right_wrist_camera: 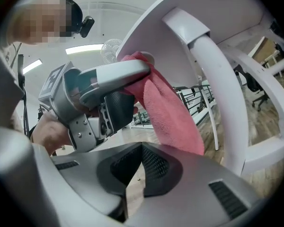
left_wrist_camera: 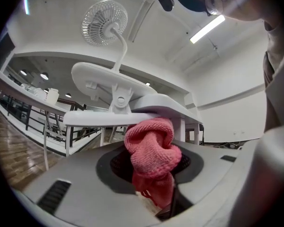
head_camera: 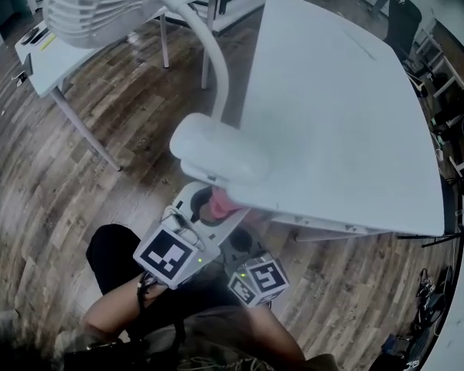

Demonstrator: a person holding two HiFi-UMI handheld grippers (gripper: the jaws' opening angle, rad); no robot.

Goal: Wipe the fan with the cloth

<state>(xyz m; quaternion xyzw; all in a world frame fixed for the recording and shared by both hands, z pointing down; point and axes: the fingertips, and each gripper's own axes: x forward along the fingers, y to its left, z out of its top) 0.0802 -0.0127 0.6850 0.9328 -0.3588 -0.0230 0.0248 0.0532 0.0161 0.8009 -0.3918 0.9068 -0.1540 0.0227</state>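
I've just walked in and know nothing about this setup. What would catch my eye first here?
The bright pink cloth stands out, bunched in the left tool right at the near edge of the white table. Next is the white fan: its clamp grips that table edge close by the cloth, and a curved neck carries the caged head away.

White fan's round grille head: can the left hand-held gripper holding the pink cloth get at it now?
Probably yes: the left hand-held gripper sits by the white clamp, with open air up to the grille head.
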